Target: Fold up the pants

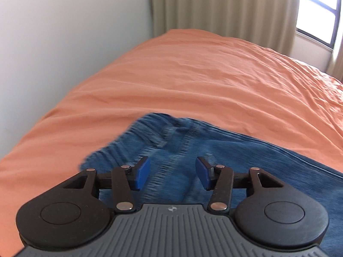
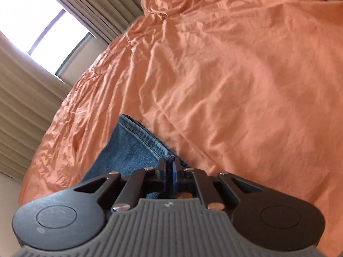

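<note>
Blue jeans lie on the orange bedsheet. In the left wrist view their elastic waistband is blurred, just ahead of my left gripper. That gripper is open, its blue pads wide apart above the denim and gripping nothing. In the right wrist view a stitched edge of the jeans runs straight into my right gripper. Its jaws are shut together on that edge, and denim shows under the fingers.
The wrinkled sheet covers the whole bed. A pale wall borders the bed's left side. Beige curtains and a bright window stand beyond the far end.
</note>
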